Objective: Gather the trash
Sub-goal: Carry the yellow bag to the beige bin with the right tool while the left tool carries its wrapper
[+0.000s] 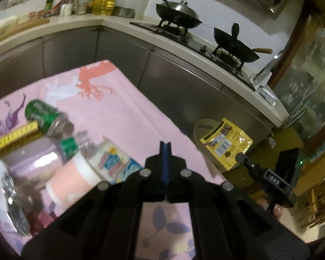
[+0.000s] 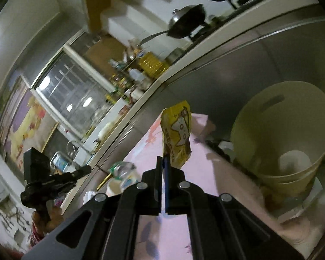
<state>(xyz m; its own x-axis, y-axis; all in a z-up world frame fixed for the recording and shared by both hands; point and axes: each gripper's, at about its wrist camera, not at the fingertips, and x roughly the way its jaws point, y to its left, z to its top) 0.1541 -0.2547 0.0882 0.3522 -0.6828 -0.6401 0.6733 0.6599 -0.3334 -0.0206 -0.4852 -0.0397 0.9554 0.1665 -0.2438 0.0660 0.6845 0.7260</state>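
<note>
Kitchen, pink cloth [image 1: 123,117] | right claw [image 2: 163,162] pinching yellow wrapper [image 2: 178,134] | left claw [image 1: 165,149] closed, empty | trash pile [image 1: 54,151] blurred

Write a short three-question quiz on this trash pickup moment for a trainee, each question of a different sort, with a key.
1. True or false: the right gripper is shut on the yellow snack bag.
2. Multiple choice: where is the beige bin?
A. On the stove
B. On the floor beside the table with the pink cloth
C. On the counter by the oil bottle
3. Fill in: the left gripper is shut and holds ____.

Key
1. True; its fingers pinch the bag's lower end, and the bag hangs in front of the bin.
2. B
3. Nothing; the green-labelled bottle and the pink cup lie on the cloth, apart from it.
</note>
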